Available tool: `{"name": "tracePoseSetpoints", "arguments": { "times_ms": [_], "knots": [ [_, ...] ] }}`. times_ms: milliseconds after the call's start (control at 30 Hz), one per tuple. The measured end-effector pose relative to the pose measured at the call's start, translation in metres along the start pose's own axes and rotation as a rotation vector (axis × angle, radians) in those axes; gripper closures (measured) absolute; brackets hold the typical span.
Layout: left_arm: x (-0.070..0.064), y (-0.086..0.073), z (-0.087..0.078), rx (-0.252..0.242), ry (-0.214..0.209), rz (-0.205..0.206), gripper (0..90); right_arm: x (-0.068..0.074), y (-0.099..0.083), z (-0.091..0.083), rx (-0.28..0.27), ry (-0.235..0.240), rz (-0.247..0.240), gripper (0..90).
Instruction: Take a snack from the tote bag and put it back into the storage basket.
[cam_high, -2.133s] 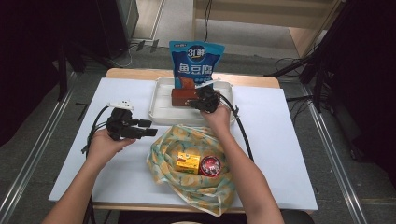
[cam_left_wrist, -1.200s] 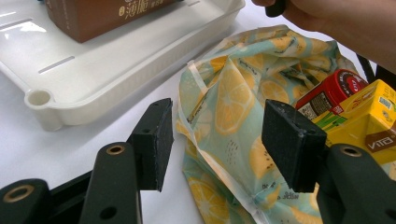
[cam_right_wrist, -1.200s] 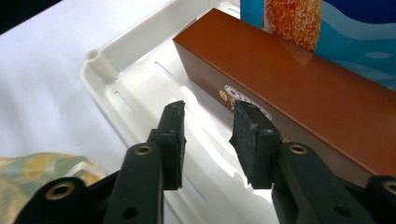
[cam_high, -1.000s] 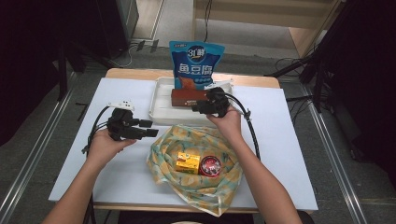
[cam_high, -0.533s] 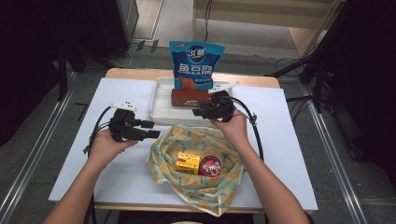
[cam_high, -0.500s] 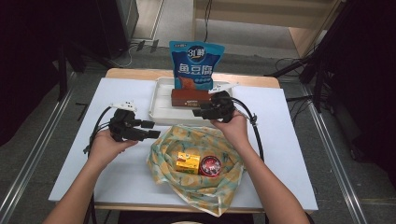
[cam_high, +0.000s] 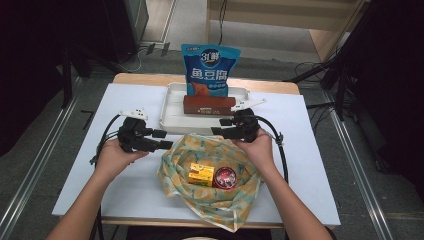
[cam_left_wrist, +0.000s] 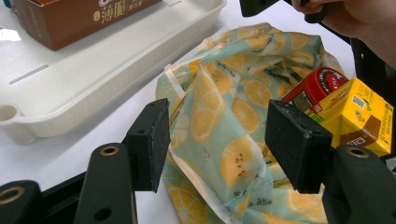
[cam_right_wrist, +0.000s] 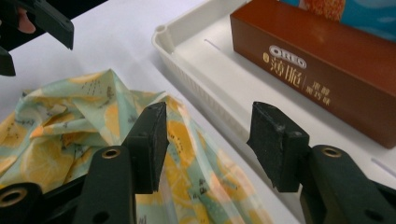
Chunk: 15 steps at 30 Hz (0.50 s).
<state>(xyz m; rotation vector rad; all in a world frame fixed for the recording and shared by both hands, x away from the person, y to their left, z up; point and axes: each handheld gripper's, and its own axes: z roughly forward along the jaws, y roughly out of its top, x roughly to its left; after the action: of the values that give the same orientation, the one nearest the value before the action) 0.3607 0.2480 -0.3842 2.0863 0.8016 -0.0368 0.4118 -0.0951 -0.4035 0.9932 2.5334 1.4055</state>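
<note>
at the near rim of the white plastic tray (cam_high: 172, 117), right gripper (cam_high: 218, 132) has pulled back from the brown oreo box (cam_high: 208, 105), jaws released, empty; left gripper (cam_high: 167, 145) unchanged, released, beside the orange-print cloth bag (cam_high: 210, 150).

- A white tray (cam_high: 172, 107) sits on the worktop (cam_high: 320, 170).
- A brown Oreo box (cam_high: 208, 105) lies in the tray.
- A blue snack bag (cam_high: 210, 69) stands upright behind the box.
</note>
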Motion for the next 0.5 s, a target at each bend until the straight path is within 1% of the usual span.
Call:
{"name": "tracePoseSetpoints", "arguments": {
  "times_ms": [233, 367, 467, 500],
  "knots": [
    [-0.004, 0.0, -0.001, 0.002, 0.001, 0.013, 40.5, 0.002, -0.009, -0.007, -0.015, 0.0, 0.005, 47.7],
    [-0.006, 0.001, -0.001, 0.003, 0.0, 0.019, 40.5, 0.005, -0.013, -0.011, -0.01, -0.006, -0.012, 46.7],
    [-0.007, 0.001, -0.001, 0.009, -0.002, 0.021, 40.5, 0.006, -0.016, -0.013, -0.009, -0.008, -0.011, 46.5],
    [-0.008, 0.001, 0.0, 0.007, -0.003, 0.024, 40.5, 0.007, -0.019, -0.014, -0.007, -0.005, -0.006, 46.5]
  ]
}}
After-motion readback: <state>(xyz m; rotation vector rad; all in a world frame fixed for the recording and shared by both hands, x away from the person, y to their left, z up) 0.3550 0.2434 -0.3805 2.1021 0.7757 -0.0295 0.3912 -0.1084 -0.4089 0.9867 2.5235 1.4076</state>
